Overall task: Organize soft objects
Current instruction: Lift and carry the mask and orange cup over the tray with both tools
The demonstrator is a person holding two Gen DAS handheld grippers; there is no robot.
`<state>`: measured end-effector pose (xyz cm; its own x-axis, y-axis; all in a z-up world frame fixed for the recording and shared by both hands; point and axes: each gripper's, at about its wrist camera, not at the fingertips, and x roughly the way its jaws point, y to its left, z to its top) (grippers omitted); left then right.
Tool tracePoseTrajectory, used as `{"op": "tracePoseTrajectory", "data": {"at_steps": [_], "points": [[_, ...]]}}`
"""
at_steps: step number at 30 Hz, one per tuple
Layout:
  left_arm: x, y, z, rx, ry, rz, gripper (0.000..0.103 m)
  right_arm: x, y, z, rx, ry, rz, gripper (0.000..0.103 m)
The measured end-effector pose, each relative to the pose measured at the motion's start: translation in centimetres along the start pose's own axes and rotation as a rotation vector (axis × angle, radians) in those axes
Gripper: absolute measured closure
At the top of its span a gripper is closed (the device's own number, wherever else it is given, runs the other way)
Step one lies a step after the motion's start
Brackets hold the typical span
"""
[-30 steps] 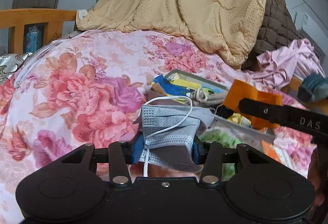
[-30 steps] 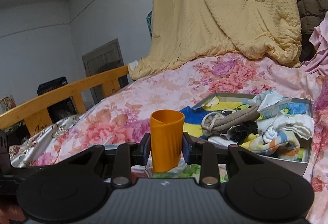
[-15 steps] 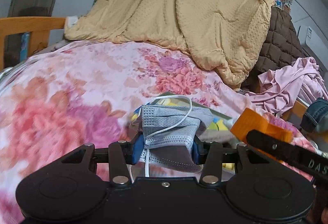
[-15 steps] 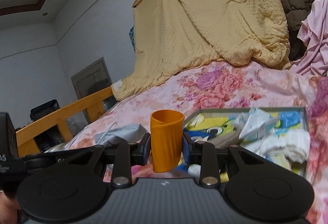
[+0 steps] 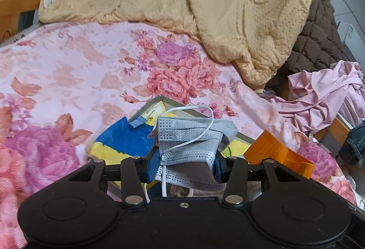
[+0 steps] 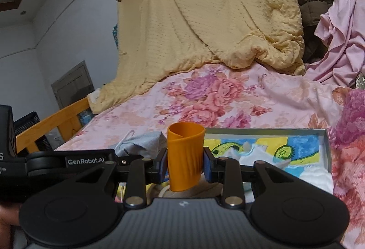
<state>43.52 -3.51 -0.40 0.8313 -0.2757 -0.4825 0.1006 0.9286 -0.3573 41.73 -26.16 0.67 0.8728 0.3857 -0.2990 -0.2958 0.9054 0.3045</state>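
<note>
Mask (image 5: 189,141) sits pinched in the left gripper (image 5: 186,165), cup (image 6: 185,159) squeezed in the right gripper (image 6: 185,167) — both over the box (image 6: 326,146) on the bed, likely for dropping in.

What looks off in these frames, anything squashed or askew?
The orange cup in the right gripper is squashed: its rim is pinched out of round and its wall creased. The grey face mask in the left gripper is crumpled, ear loop loose.
</note>
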Motion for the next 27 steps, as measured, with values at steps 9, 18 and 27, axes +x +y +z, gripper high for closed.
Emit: {"op": "tracePoseTrajectory", "data": {"at_steps": [9,18,27], "points": [[4.4,-0.1,0.7,-0.049,0.120,0.064,0.055,2.1,-1.7,-0.3,0.026,0.066,-0.030,0.068],[5.8,-0.3,0.2,-0.041,0.159,0.090,0.054,3.7,-2.2,-0.1,0.010,0.081,-0.049,0.062],[6.4,-0.7,0.1,-0.030,0.158,0.119,0.051,4.2,-2.6,0.0,-0.004,0.099,-0.076,0.057]]}}
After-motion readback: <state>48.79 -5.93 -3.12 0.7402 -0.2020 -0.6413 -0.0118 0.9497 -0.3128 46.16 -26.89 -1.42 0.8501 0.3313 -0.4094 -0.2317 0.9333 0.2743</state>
